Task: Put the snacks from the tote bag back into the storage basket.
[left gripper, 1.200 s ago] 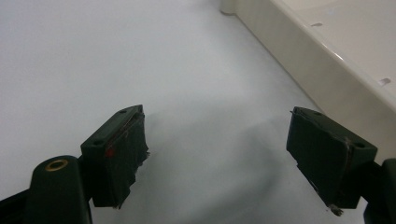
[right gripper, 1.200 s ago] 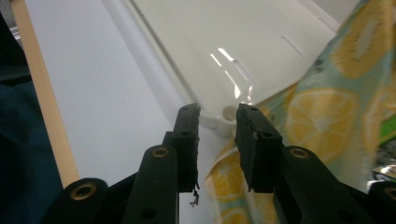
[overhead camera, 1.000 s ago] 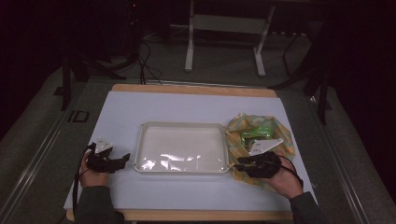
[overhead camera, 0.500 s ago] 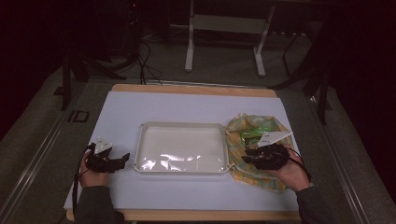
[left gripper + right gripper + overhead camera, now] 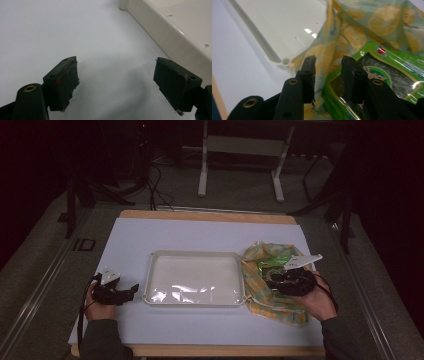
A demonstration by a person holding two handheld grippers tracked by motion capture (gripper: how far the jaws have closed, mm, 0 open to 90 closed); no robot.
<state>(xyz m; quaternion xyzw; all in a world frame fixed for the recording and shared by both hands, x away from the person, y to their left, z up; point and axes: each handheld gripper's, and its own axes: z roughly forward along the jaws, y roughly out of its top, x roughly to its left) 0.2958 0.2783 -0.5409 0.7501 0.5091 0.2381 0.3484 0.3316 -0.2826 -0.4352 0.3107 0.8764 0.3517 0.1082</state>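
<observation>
A yellow and green patterned cloth (image 5: 270, 295) lies crumpled right of the white tray (image 5: 195, 257). On it rests a green snack packet (image 5: 274, 262), seen close in the right gripper view (image 5: 387, 75) beside the cloth (image 5: 362, 32). My right gripper (image 5: 271, 276) hovers over the cloth's left part, by the packet's edge. Its jaws (image 5: 328, 72) have just been opening; they stand a narrow gap apart with nothing pinched between them. My left gripper (image 5: 131, 290) rests on the white table left of the tray, its jaws (image 5: 116, 82) wide apart and empty.
The tray's near wall (image 5: 175, 42) runs close to the left gripper's right jaw, and its rounded corner (image 5: 284, 61) sits just left of the right gripper. The tray holds nothing. White table cover (image 5: 200, 237) extends behind the tray; a wooden edge (image 5: 200, 351) borders the front.
The right hand has moved away from the front edge and slightly right, farther onto the cloth beside the packet. The left hand has stayed still.
</observation>
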